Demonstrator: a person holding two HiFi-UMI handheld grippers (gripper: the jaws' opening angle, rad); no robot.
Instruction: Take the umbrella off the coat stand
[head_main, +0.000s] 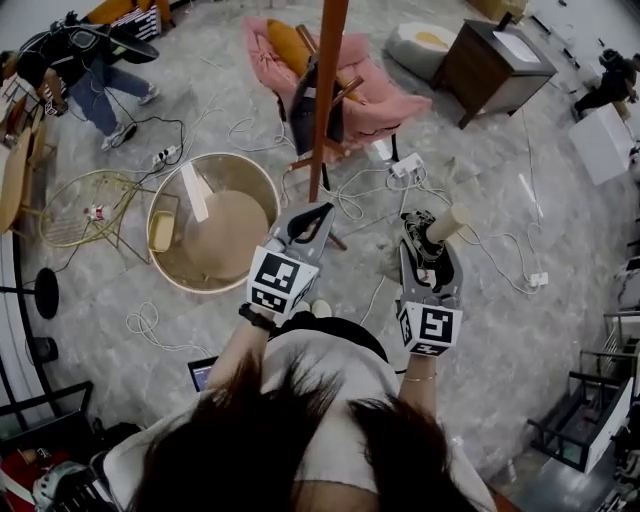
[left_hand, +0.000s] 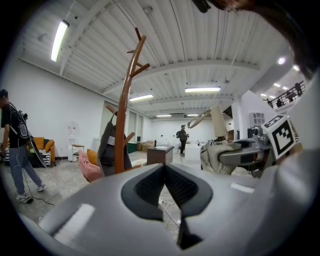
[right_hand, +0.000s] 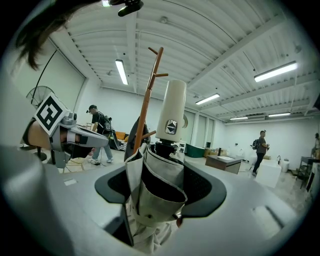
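Where my right claw stands: right gripper (right_hand: 160, 176) clamped on the folded umbrella (right_hand: 171, 109), both pads pressed into its pale fabric just below the handle.
Left claw: left gripper (left_hand: 165, 172) closed on itself, nothing between the jaws, held beside the right one and near the pole.
Item location: umbrella in my right claw, in front of my body and apart from the coat stand (head_main: 325, 90); no part of it touches a peg or the pole, as far as the head view shows.
Long axis: roughly upright, crossing my jaws, slightly tilted.
Pointing: cream cylindrical handle end up and a little away from me; bundled canopy hanging down through the jaws. Tip end hidden below the claw.
Stand contents: one dark garment (head_main: 305, 105) hanging on the pole.
Done, by my reckoning: umbrella lifted free of the stand.
Left, by my reckoning: draw it further clear; little else.
Surroundings: pink armchair (head_main: 375, 85) behind the stand, round table (head_main: 170, 195) to its left, cables across the floor.
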